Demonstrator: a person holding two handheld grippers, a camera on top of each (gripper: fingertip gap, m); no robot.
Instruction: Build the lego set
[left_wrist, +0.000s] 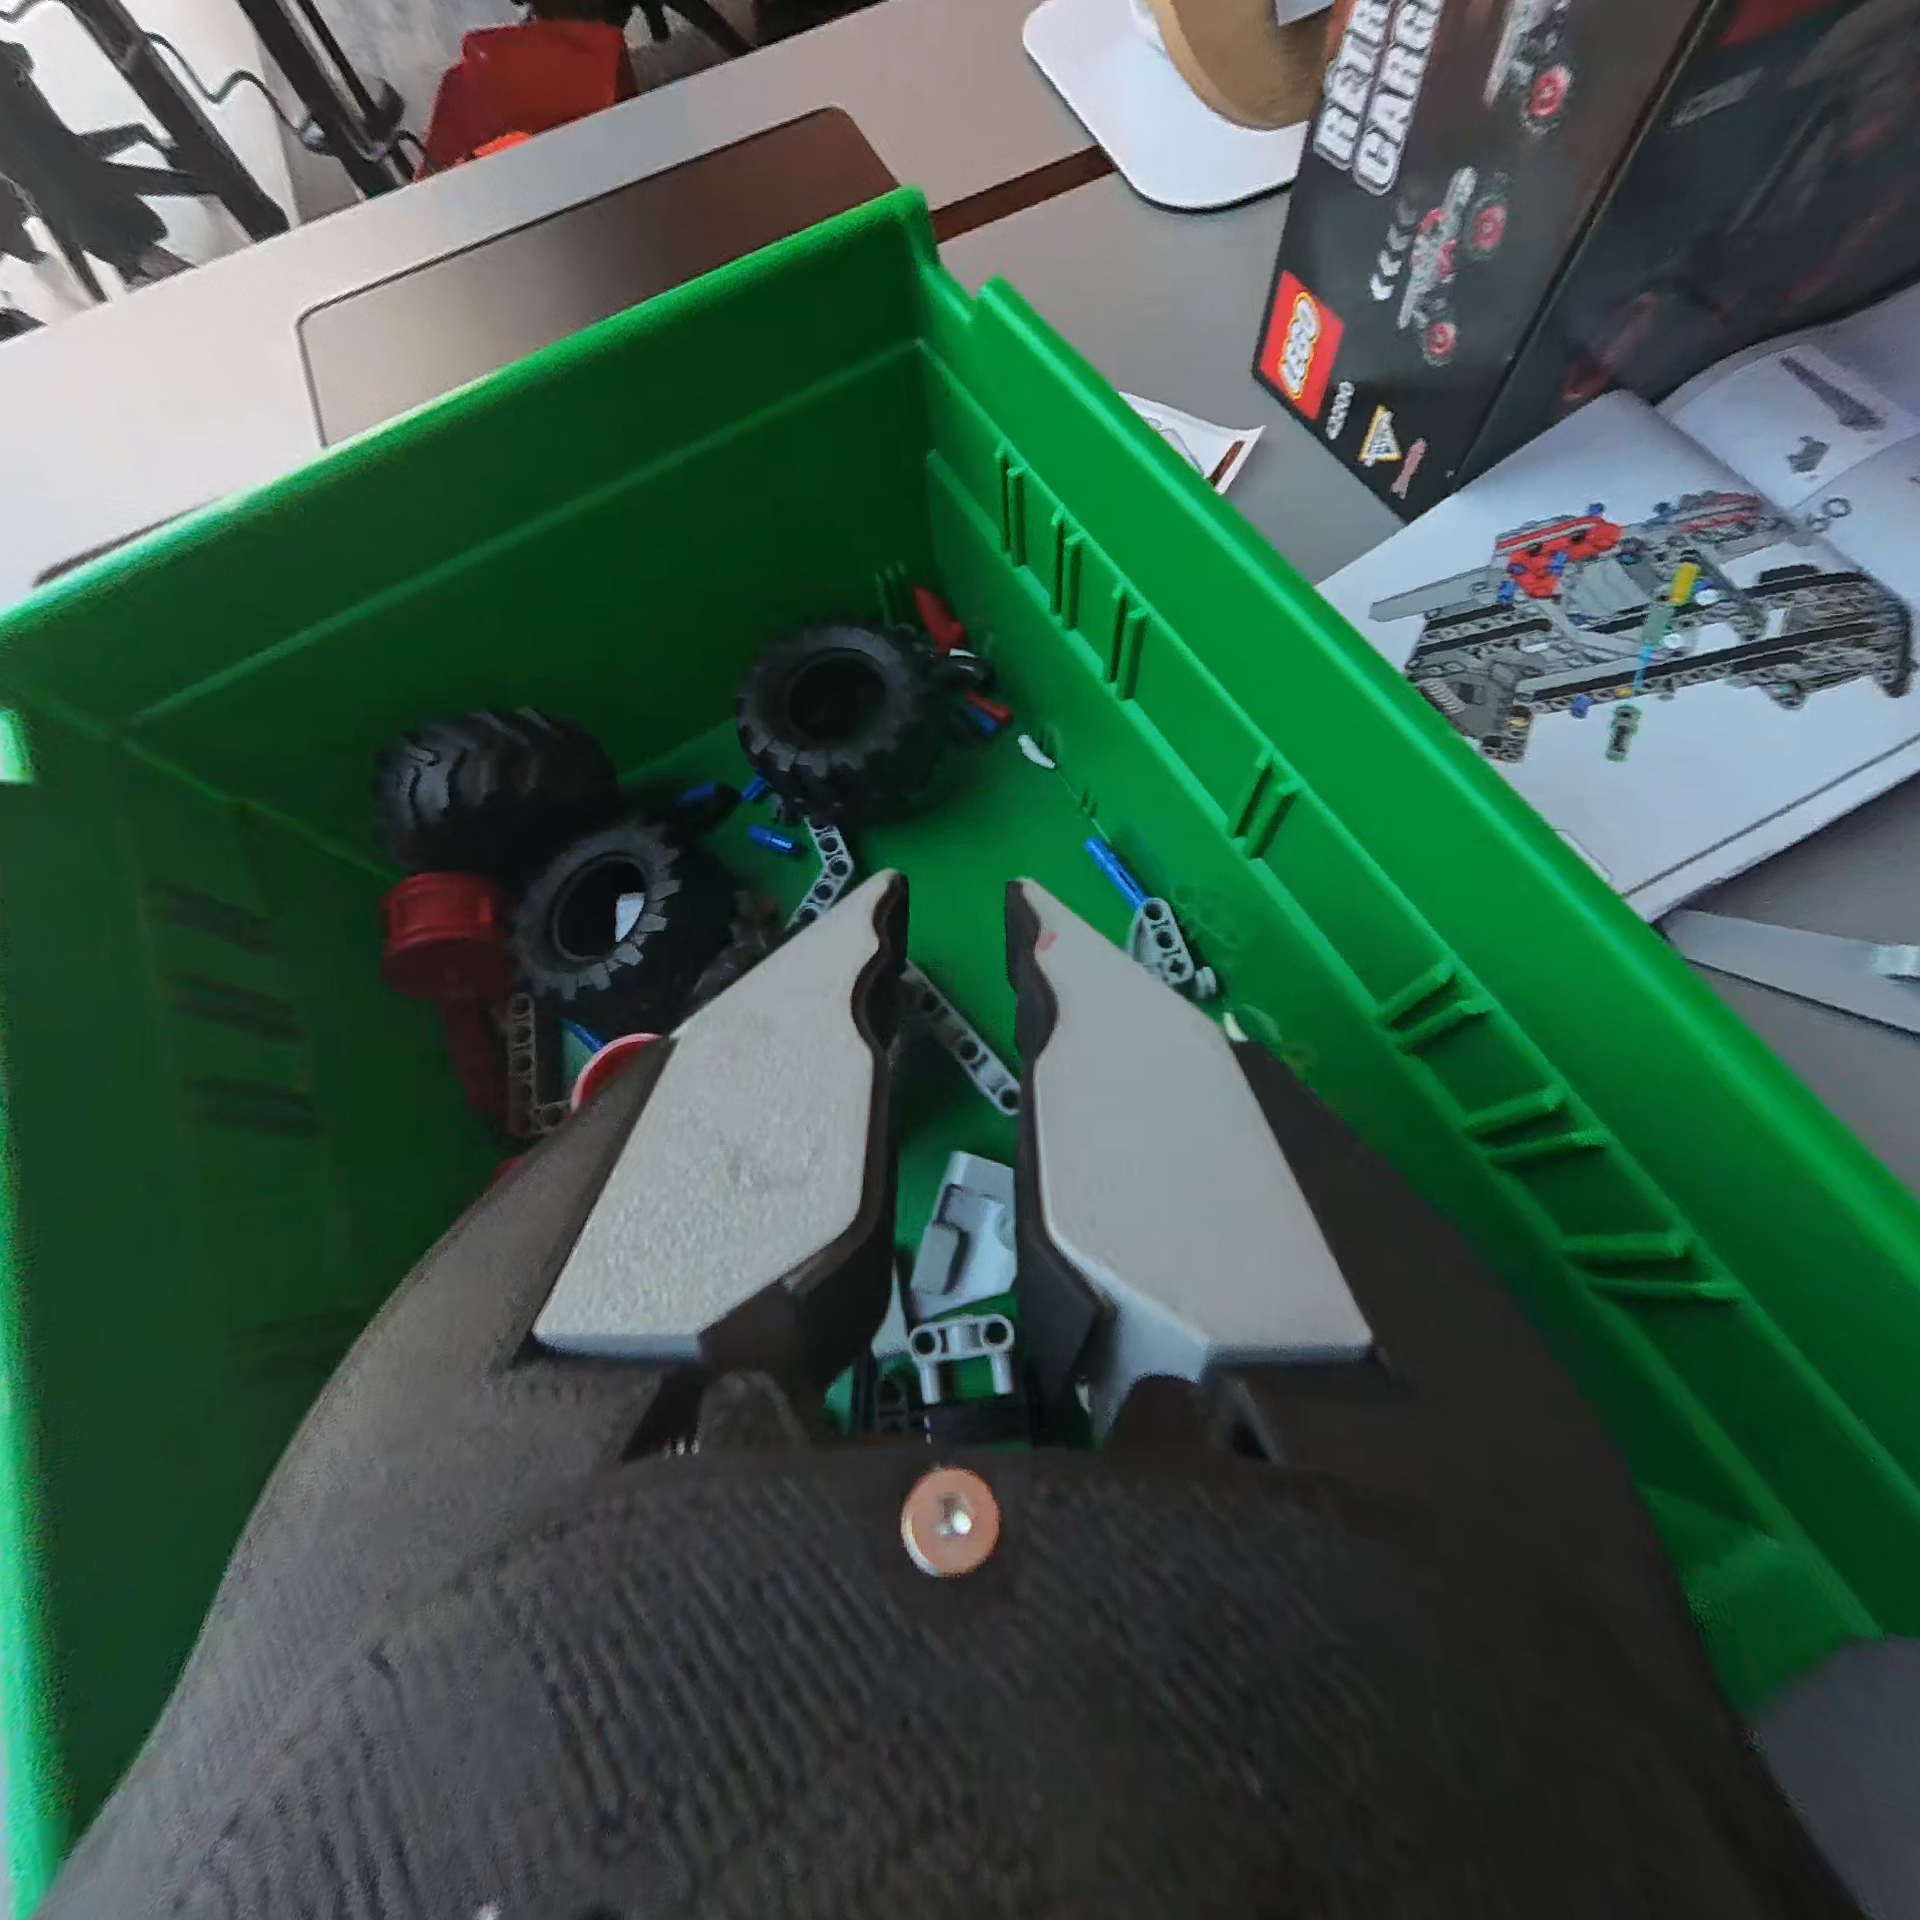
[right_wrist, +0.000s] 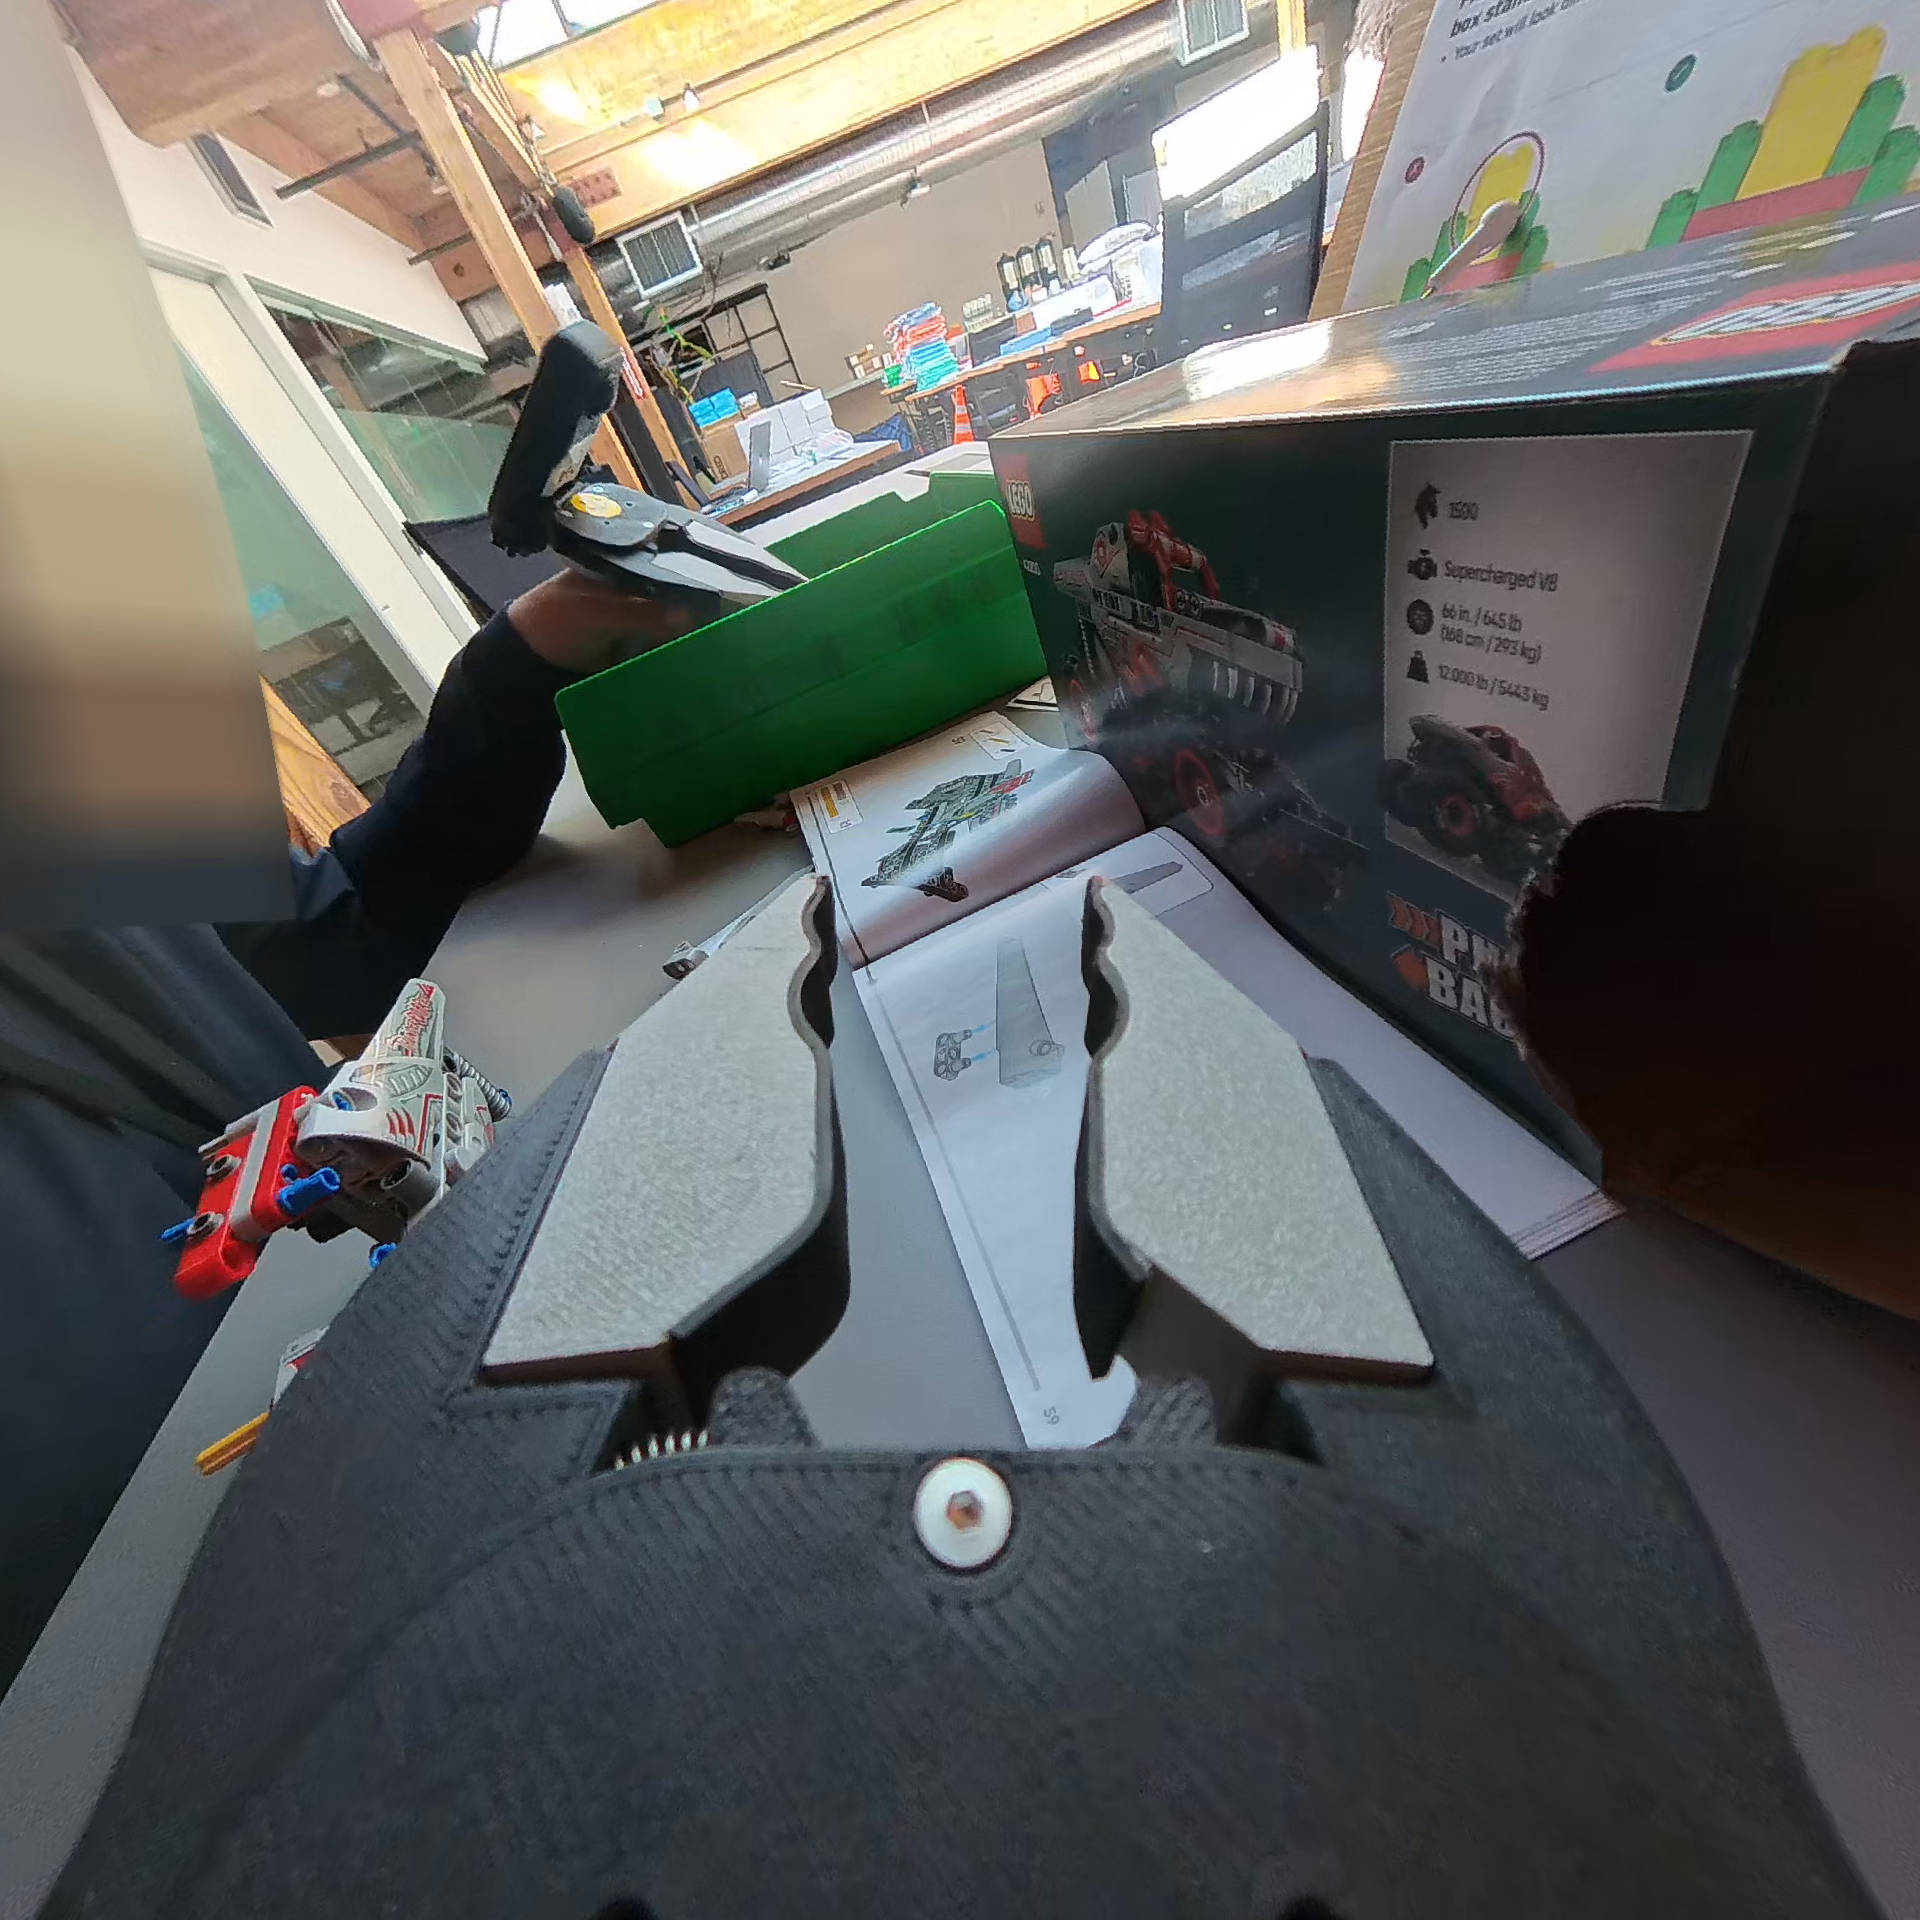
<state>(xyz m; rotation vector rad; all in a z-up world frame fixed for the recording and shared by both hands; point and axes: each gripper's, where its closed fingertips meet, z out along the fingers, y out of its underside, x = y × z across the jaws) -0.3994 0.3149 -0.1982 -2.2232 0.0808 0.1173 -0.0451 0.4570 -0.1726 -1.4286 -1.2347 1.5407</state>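
My left gripper (left_wrist: 954, 899) reaches down into the green bin (left_wrist: 520, 499). Its jaws are narrowed but apart, with green floor showing between the tips. A grey holed beam (left_wrist: 961, 1039) lies on the floor between and under the fingers, and I see no pad pressing on it. Three black tyres (left_wrist: 831, 717), a red wheel hub (left_wrist: 436, 930), blue pins and grey pieces (left_wrist: 966, 1236) lie in the bin. My right gripper (right_wrist: 956, 904) is open and empty above the open instruction booklet (right_wrist: 997, 1039). A partly built red and grey model (right_wrist: 343, 1153) lies to its left.
The set's black box (right_wrist: 1351, 623) stands right of the booklet and behind it in the left wrist view (left_wrist: 1455, 260). The right wrist view shows the left gripper (right_wrist: 665, 551) over the bin (right_wrist: 810, 655), on a dark sleeve. A dark blurred object (right_wrist: 1714, 1039) is close at right. The tips of one gripper are about 40 centimeters away from the tips of the other. The red wheel hub (left_wrist: 436, 930) is about 12 centimeters from my left fingertips and 50 centimeters from my right.
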